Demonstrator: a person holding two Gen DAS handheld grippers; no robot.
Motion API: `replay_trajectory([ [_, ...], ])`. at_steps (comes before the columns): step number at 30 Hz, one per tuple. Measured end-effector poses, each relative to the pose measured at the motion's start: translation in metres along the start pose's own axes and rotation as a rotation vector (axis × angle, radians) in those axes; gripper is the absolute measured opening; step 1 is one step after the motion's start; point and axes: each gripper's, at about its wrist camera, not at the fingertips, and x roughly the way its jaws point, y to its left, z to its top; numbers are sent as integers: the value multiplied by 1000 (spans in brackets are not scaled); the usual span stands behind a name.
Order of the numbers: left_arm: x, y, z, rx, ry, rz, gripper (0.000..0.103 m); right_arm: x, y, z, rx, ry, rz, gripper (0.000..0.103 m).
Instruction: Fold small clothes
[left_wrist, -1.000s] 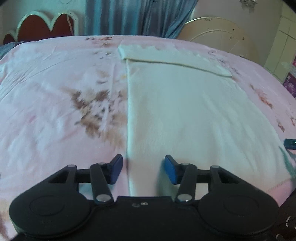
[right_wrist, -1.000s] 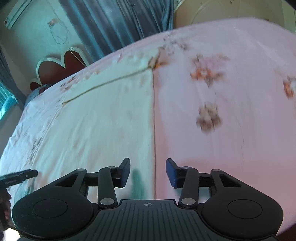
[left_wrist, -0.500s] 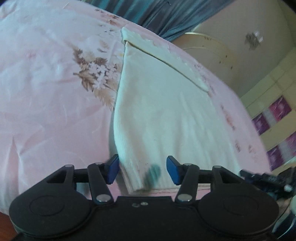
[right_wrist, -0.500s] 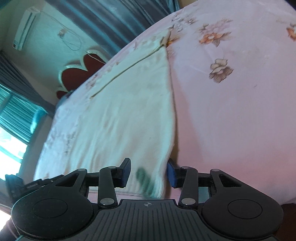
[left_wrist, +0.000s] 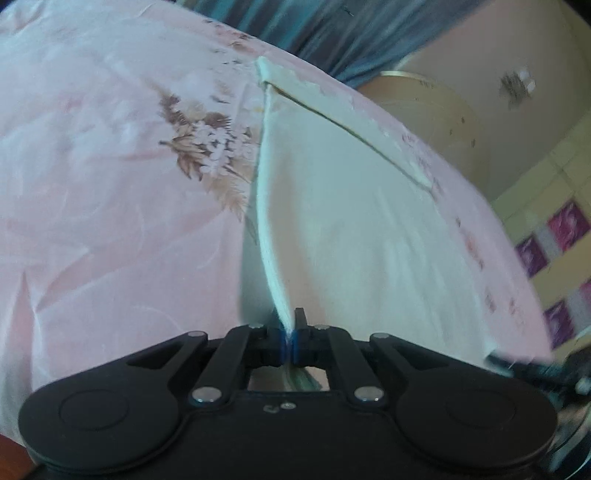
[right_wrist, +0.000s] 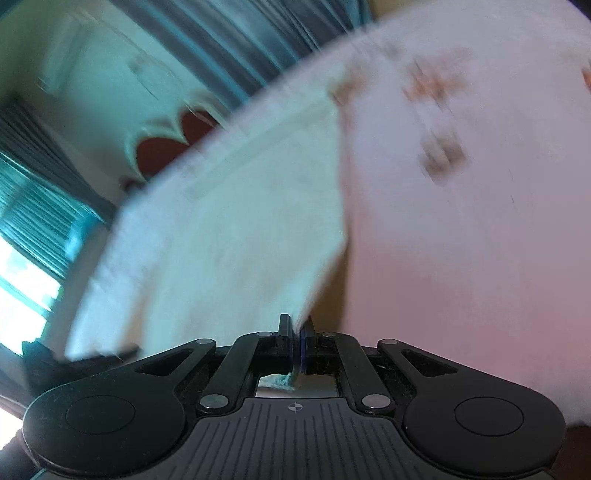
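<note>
A cream knit garment (left_wrist: 351, 221) lies spread on a pink floral bedsheet (left_wrist: 110, 192), its far end folded over in a narrow band. My left gripper (left_wrist: 290, 336) is shut on the garment's near left corner, and cloth shows pinched between the blue pads. In the right wrist view the same garment (right_wrist: 229, 229) appears blurred, and my right gripper (right_wrist: 295, 339) is shut on its near right corner. The right gripper's tip (left_wrist: 524, 365) shows at the lower right of the left wrist view. The left gripper's tip (right_wrist: 85, 354) shows at the lower left of the right wrist view.
Pink bedsheet (right_wrist: 461, 240) stretches to either side of the garment. Beyond the bed stand a red scalloped headboard (right_wrist: 166, 147), blue curtains (left_wrist: 332, 33) and a round cream tabletop (left_wrist: 432, 107) leaning on the wall. A bright window (right_wrist: 22, 295) is at the left.
Both grippers dropped to the garment's near corners and went from open to shut on the cloth. The gripped left edge now stands up off the sheet.
</note>
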Motion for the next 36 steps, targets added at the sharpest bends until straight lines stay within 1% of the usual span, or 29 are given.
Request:
replay_trajectory([
  [2, -2, 0, 2, -9, -10, -10, 4, -8, 0, 1, 27, -43, 40, 2],
  [4, -3, 0, 2, -7, -20, -11, 4, -14, 3, 4, 20, -74, 57, 2],
  [10, -21, -7, 11, -34, -113, -29, 3, -24, 21, 22, -20, -129, 79, 2],
  [14, -32, -14, 35, -64, -196, -66, 3, -24, 36, 48, -38, -197, 97, 2],
  [19, -30, -29, 80, -32, -261, -98, 3, -17, 57, 96, -67, -264, 113, 2],
  [24, 0, -31, 138, -66, -283, -164, 3, 10, 62, 156, -78, -280, 65, 2],
  [31, 65, -32, 221, -56, -253, -161, 3, 68, 46, 236, -17, -289, 29, 2],
  [36, 112, -27, 267, -43, -210, -153, 3, 114, 35, 284, 27, -273, 1, 2],
])
